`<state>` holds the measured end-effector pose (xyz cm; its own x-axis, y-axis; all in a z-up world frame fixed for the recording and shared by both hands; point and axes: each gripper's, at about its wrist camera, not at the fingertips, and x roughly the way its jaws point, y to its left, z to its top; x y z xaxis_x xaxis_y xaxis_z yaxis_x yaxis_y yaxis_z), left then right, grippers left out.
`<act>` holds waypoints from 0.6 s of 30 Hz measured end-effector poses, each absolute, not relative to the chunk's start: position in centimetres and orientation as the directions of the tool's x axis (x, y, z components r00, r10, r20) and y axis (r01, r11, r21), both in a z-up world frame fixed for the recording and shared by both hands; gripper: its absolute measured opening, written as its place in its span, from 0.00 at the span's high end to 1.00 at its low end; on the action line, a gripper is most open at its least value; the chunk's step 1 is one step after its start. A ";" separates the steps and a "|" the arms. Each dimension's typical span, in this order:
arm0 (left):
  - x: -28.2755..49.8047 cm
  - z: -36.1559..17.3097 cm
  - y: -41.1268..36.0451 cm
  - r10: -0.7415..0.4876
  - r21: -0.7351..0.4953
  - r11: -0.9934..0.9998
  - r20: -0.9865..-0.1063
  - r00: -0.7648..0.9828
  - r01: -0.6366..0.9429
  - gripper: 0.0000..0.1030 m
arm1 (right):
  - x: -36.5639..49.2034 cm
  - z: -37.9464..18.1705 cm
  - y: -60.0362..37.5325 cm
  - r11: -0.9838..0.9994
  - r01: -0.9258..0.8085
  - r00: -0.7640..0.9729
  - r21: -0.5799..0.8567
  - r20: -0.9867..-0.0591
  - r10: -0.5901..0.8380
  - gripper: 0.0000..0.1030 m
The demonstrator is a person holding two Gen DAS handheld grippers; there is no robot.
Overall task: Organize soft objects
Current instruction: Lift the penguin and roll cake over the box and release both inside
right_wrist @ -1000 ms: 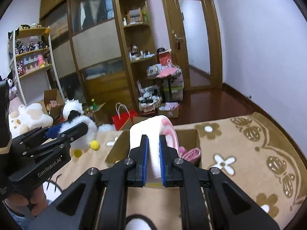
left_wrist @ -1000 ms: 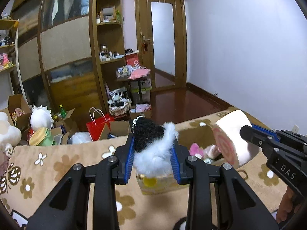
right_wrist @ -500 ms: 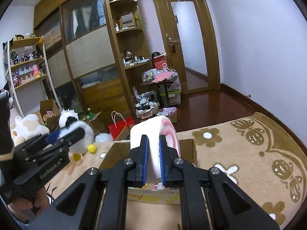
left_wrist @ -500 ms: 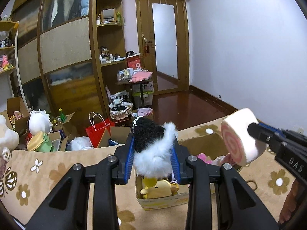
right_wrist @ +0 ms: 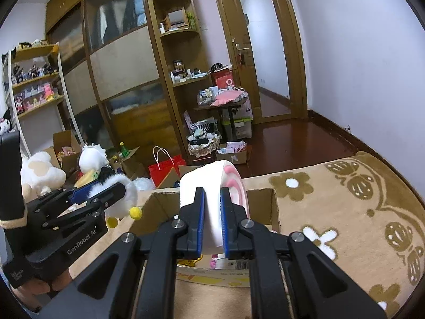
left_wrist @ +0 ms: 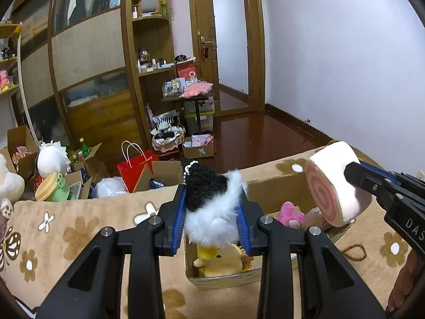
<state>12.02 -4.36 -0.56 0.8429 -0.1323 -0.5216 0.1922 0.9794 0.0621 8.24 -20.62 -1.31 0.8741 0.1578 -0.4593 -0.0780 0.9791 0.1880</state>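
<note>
The left tool (left_wrist: 212,219) is closed on a fluffy black-and-white plush (left_wrist: 211,207) with yellow pom-poms, its fur bulging between the blue pads. The right tool (right_wrist: 212,223) pinches a smooth, round swirl-roll cushion (right_wrist: 213,186), cream with a pink spiral face. Both are held above an open cardboard box (left_wrist: 276,186) that sits on a tan fleece blanket (left_wrist: 79,226) patterned with brown flowers; in the box lie a yellow plush (left_wrist: 223,261) and a pink plush (left_wrist: 288,212). In the left view the cushion sits at 3 o'clock of the fluffy plush. Beyond, at 12 o'clock, are a wooden wardrobe (right_wrist: 119,61), a red bag (left_wrist: 135,167) and a dark wood floor (left_wrist: 255,135).
</note>
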 end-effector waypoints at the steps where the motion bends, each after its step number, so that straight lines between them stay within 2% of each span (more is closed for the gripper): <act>1: 12.2 -0.8 -4.4 -0.131 0.062 0.980 -0.526 0.840 0.192 0.69 | 8.4 -1.5 -20.5 0.980 -0.079 0.872 0.184 -0.463 0.157 0.89; 18: 14.4 -3.9 -4.1 -0.148 0.009 0.980 -0.632 0.761 0.198 0.68 | 10.7 -4.3 -20.0 0.975 -0.093 0.817 0.202 -0.544 0.191 0.88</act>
